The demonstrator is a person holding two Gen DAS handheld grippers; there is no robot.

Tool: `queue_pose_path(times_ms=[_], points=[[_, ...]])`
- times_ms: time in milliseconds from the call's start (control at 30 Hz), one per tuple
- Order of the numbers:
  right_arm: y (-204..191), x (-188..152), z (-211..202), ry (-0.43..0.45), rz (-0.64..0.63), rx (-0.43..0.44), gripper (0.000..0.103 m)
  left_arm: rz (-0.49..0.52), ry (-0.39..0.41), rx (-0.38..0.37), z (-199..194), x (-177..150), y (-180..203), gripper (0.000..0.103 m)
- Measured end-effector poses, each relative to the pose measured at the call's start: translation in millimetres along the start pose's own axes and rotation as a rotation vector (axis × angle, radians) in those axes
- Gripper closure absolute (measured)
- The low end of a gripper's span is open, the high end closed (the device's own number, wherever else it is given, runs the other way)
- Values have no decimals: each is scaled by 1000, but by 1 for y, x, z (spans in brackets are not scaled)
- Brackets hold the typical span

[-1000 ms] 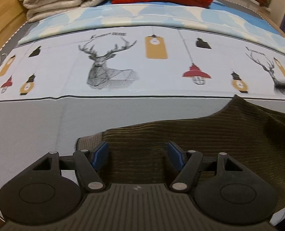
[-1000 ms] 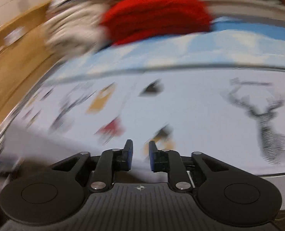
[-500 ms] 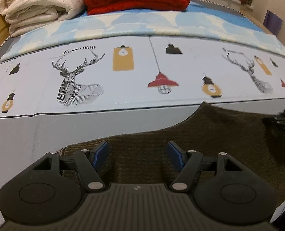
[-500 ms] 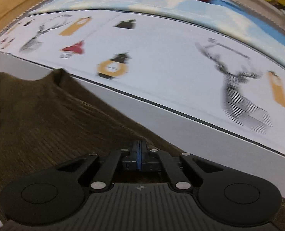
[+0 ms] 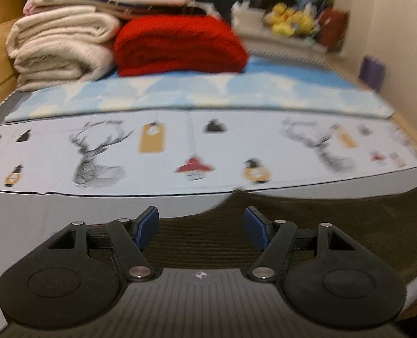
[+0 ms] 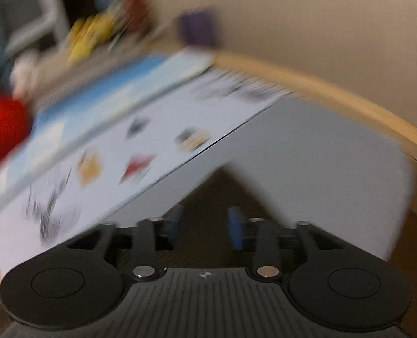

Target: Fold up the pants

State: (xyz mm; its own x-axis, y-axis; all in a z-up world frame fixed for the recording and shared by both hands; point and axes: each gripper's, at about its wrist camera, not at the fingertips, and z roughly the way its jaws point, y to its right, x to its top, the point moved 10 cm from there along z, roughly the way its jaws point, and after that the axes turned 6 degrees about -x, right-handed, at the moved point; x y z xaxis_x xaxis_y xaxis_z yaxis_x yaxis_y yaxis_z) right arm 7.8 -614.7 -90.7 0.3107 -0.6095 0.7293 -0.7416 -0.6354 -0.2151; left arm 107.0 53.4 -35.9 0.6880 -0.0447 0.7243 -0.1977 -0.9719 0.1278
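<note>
Dark brown corduroy pants [image 5: 307, 225] lie on the grey front part of the bed, spreading from under my left gripper to the right edge of the left wrist view. My left gripper [image 5: 201, 229] is open and empty, its blue pads wide apart just above the pants. In the blurred right wrist view a point of the brown pants [image 6: 217, 197] shows between the fingers. My right gripper [image 6: 205, 228] is open, its pads apart over that fabric. Neither gripper holds cloth.
The bed sheet [image 5: 180, 146] carries deer and lamp prints. Folded cream blankets [image 5: 59, 48] and a red blanket [image 5: 177, 45] are stacked at the far end, with yellow toys [image 5: 290, 22] behind. A wooden bed edge [image 6: 335, 104] and wall [image 6: 321, 28] are on the right.
My right gripper was shut over the pants half a second ago; now it is open and swinging right, its view blurred. My left gripper stays open and has tilted upward.
</note>
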Motion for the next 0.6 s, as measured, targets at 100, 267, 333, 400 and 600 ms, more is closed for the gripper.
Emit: queue_pose_path(times_ms=[100, 267, 333, 400, 600], points=[[78, -21, 9, -134, 185, -54, 54, 22, 28, -60, -16, -23, 33, 30], [130, -57, 27, -308, 363, 13, 53, 53, -124, -103, 0, -76, 68, 30], [134, -65, 30, -341, 367, 56, 53, 100, -108, -91, 7, -71, 75, 29], [130, -69, 39, -363, 368, 61, 51, 140, -129, -37, 22, -72, 75, 29], [120, -75, 61, -430, 435, 40, 50, 105, -191, -20, 41, -81, 66, 29]])
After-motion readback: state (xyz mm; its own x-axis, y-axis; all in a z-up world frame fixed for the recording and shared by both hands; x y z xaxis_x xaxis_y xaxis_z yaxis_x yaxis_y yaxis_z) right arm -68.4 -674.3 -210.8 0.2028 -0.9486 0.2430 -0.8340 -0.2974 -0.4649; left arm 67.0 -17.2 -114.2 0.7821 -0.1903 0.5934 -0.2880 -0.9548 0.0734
